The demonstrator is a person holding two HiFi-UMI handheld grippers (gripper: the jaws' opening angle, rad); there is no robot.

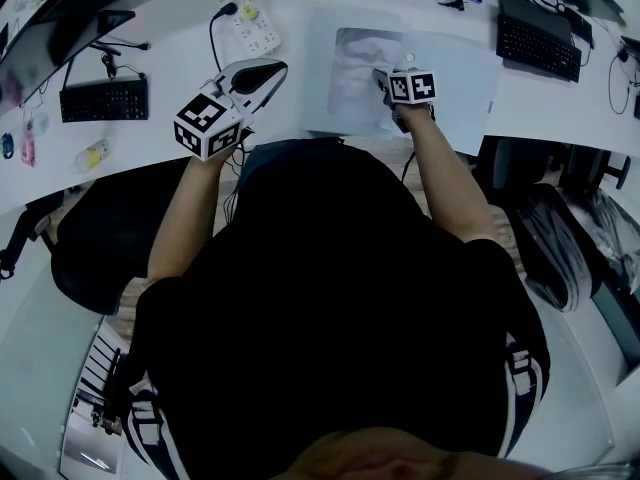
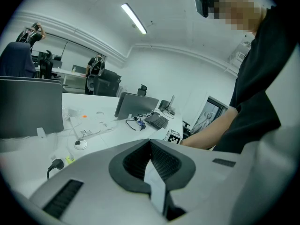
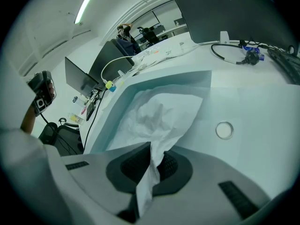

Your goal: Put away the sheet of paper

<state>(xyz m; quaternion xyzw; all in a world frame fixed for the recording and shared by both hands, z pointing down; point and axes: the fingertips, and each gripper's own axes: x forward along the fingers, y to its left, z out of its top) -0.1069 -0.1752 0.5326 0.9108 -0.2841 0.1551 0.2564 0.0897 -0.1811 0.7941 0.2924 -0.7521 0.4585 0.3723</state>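
Observation:
The sheet of paper (image 1: 352, 68) is white and crumpled and lies on a pale desk mat (image 1: 455, 88) in front of me. My right gripper (image 1: 381, 76) is at the sheet's near right edge, shut on it. In the right gripper view the paper (image 3: 161, 111) runs up from between the jaws of that gripper (image 3: 151, 146) and spreads over the mat. My left gripper (image 1: 272, 70) is held above the desk, left of the sheet and apart from it. In its own view the left gripper (image 2: 150, 143) is shut, with a narrow white strip (image 2: 156, 187), seemingly paper, pinched between the pads.
A small round disc (image 3: 224, 130) lies on the mat right of the paper. A power strip (image 1: 252, 23) and cable sit at the back left, keyboards (image 1: 103, 99) (image 1: 538, 46) to both sides, a monitor (image 3: 225, 13) behind. Office chairs (image 1: 90, 238) (image 1: 555, 238) flank me.

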